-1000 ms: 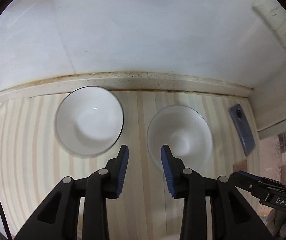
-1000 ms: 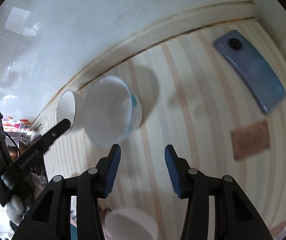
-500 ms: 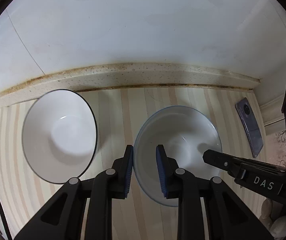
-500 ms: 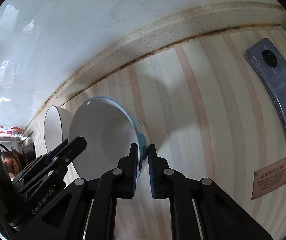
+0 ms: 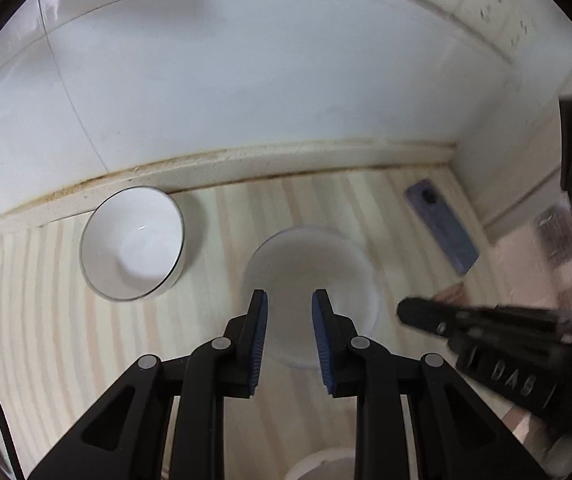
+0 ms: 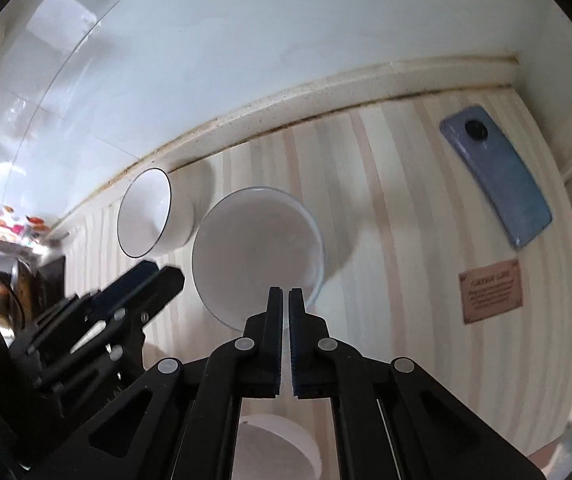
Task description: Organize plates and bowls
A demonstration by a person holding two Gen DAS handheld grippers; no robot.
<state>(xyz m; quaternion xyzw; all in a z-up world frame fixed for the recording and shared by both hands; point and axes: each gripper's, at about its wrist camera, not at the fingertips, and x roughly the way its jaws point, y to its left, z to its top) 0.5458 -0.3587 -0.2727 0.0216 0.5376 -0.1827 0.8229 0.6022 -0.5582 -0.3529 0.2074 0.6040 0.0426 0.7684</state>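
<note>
This looks like a home kitchen. A surface (image 6: 398,208) with a striped wood-look covering meets a white tiled wall (image 5: 246,80) along a stained, speckled backsplash strip (image 5: 286,160). White bowls (image 5: 132,244), a phone (image 6: 494,176) and wall sockets (image 5: 486,0) suit a lived-in household.

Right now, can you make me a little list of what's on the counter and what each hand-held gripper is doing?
surface: striped counter against a white wall
black-rimmed bowl: upright near the wall, apart from both grippers
blue-rimmed bowl: beside the black-rimmed one, near rim pinched by the right hand-held gripper
left hand-held gripper: jaws apart, holding nothing, over the blue-rimmed bowl
phone: blue, lying flat, camera side up
brown label: flat on the counter, text too blurred to read
third white dish: partly hidden under the right gripper
</note>
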